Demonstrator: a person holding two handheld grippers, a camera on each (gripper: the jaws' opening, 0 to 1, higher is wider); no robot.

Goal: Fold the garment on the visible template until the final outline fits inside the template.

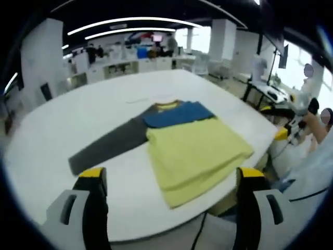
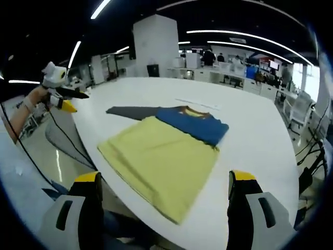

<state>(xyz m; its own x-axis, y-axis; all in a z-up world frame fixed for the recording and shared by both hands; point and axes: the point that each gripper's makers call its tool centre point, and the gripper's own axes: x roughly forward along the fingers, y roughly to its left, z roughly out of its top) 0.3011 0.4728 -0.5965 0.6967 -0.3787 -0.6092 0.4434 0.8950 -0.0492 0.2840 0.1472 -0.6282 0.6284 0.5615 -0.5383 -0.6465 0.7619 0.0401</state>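
A long-sleeved shirt lies flat on the white table (image 1: 62, 130), with a yellow body (image 1: 195, 148), a blue chest (image 1: 179, 114) and one grey sleeve (image 1: 109, 146) stretched out to the left. The same yellow body (image 2: 161, 156), blue chest (image 2: 195, 125) and grey sleeve (image 2: 130, 111) show in the right gripper view. The yellow part lies in doubled layers at its near edge. My left gripper (image 1: 173, 174) is open above the near hem, touching nothing. My right gripper (image 2: 165, 179) is open over the hem too. Faint pale marks (image 2: 197, 104) lie beyond the collar.
A hand holds the other gripper (image 1: 296, 117) off the table's right edge, and likewise off the left edge (image 2: 57, 86). The table (image 2: 250, 140) ends close below the hem. Desks, chairs and people stand far behind.
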